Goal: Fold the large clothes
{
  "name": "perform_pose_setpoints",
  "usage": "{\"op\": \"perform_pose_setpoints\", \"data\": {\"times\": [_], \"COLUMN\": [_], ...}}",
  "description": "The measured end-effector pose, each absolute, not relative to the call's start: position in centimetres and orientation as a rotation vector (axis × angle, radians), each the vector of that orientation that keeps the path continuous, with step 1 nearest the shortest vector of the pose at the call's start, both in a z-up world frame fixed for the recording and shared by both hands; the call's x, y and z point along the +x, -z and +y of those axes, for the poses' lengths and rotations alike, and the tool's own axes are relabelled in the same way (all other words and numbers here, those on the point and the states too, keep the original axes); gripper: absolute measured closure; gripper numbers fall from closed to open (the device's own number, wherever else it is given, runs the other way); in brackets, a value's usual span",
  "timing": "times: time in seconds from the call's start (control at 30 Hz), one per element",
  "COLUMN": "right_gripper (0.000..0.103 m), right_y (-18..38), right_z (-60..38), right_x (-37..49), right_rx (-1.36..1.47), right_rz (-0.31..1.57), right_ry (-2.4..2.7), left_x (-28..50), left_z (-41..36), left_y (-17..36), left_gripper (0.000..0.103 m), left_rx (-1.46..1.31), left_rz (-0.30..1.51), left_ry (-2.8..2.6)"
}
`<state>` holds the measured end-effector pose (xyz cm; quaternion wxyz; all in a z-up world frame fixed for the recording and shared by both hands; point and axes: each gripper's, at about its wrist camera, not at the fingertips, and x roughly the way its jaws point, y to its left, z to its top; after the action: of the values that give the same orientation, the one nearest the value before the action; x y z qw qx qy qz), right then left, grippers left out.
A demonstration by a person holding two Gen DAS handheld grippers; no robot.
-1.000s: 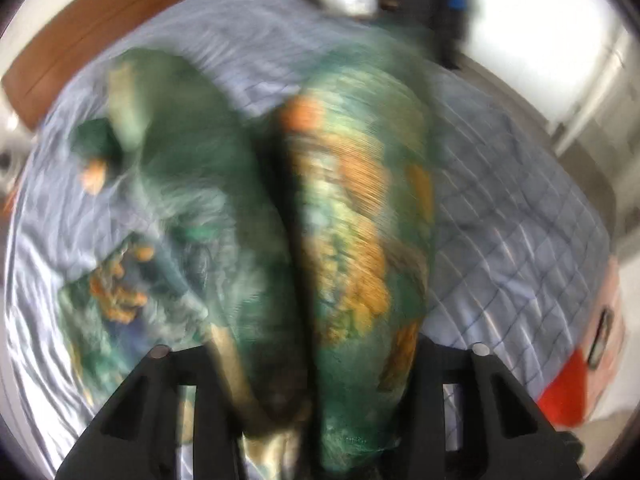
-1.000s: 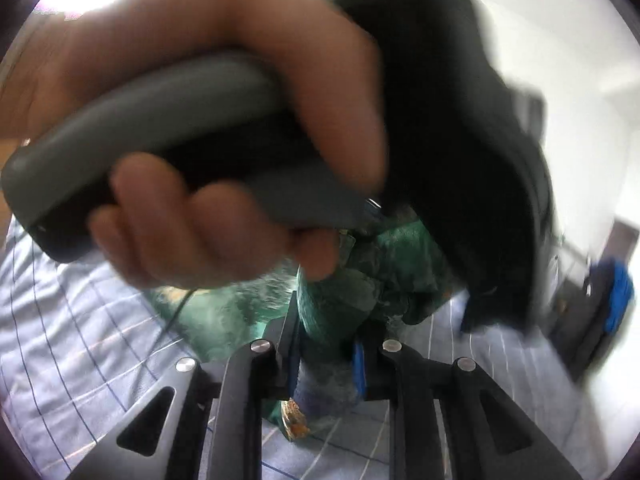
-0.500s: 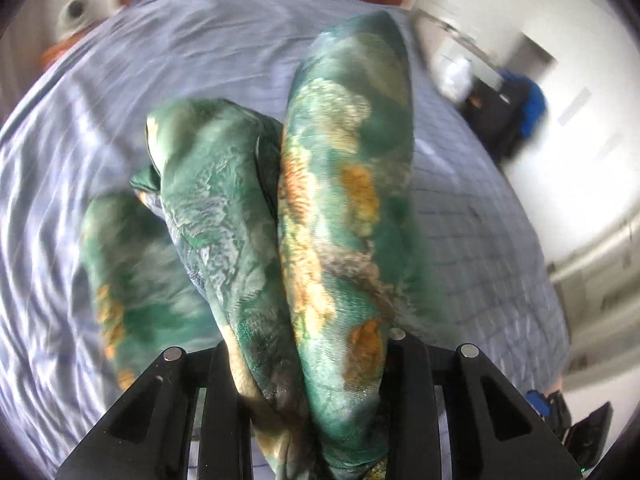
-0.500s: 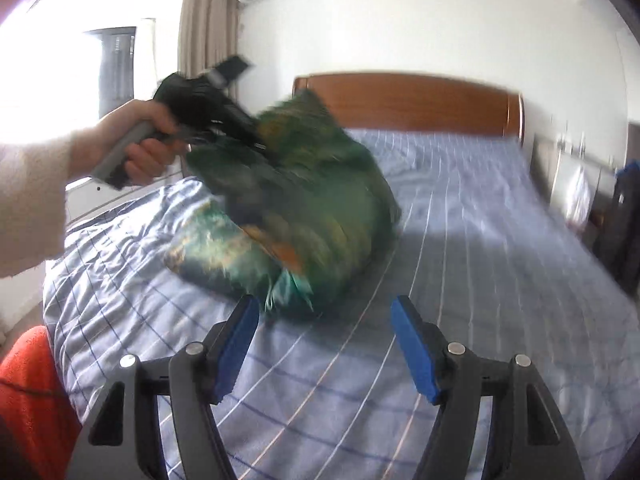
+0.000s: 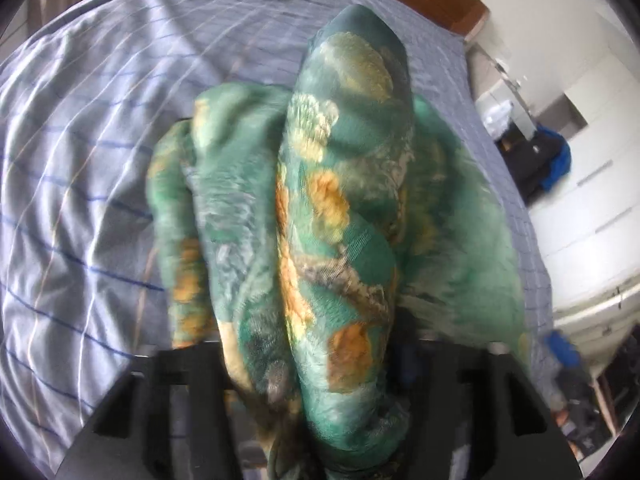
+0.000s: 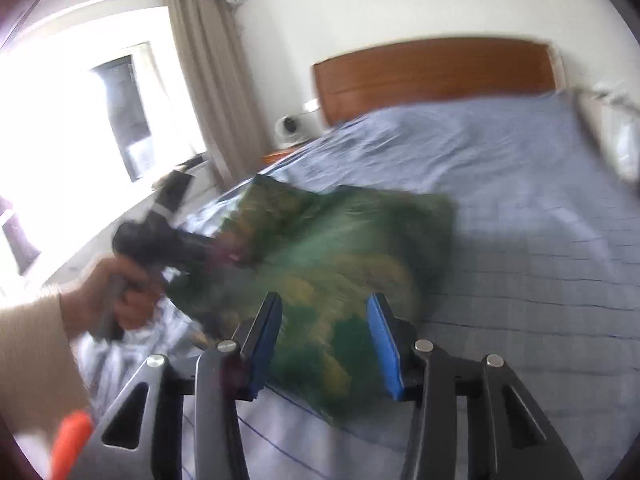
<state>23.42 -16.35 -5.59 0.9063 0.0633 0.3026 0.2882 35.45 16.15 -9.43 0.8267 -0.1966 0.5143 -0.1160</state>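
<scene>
A green garment with orange flowers (image 5: 336,216) lies bunched on the bed, and its folds run between the fingers of my left gripper (image 5: 312,360). Those jaws are opening; a dark gap shows beside the right finger, and cloth hides the pads. In the right wrist view the garment (image 6: 344,248) is a blurred heap, with the left gripper (image 6: 224,252) and the hand (image 6: 120,292) holding it at its left end. My right gripper (image 6: 326,344) hovers at the heap's near edge. Its blue pads (image 6: 384,344) are closing, with cloth showing between them and neither pad pressing it.
The bed's blue-grey striped sheet (image 6: 520,208) stretches to a wooden headboard (image 6: 432,76). A window and curtain (image 6: 204,80) are at the left. A dark bag with blue cloth (image 5: 548,160) stands by the far wall. Something orange (image 6: 72,436) sits at the lower left.
The left gripper carried the garment down onto the bed and its jaws widened. The right gripper let go of the cloth, drew back, then came to the heap's edge with narrower jaws.
</scene>
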Motion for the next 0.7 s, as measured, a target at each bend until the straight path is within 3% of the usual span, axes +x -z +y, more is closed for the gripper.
{"op": "perform_pose_setpoints", "data": {"times": [0.1,0.17,0.3,0.5,0.7], "right_gripper": [0.058,0.058,0.058,0.058,0.057], "right_y": [10.8,12.8,13.1,12.9,12.8], "right_z": [-12.2,-11.0,-10.0,-10.2,-9.4], "right_x": [29.0,29.9,29.0,29.6,29.5], "right_rx": [0.130,0.088,0.009,0.025,0.015], "right_rz": [0.887,0.945,0.906,0.916,0.910], "right_ry": [-0.622,-0.593,-0.557,-0.535,-0.512], "left_x": [34.3,33.4,31.6,30.6,34.7], "left_z": [19.0,20.8,21.6,18.0,11.9], "left_y": [9.1,8.9,6.0,-1.0,1.3], "left_gripper": [0.019,0.018,0.033,0.026,0.027], "left_rx": [-0.442,-0.438,-0.389,-0.323,-0.135], "left_rz": [1.057,1.054,1.026,0.787,0.793], "left_ry": [0.208,0.189,0.165,0.246,0.270]}}
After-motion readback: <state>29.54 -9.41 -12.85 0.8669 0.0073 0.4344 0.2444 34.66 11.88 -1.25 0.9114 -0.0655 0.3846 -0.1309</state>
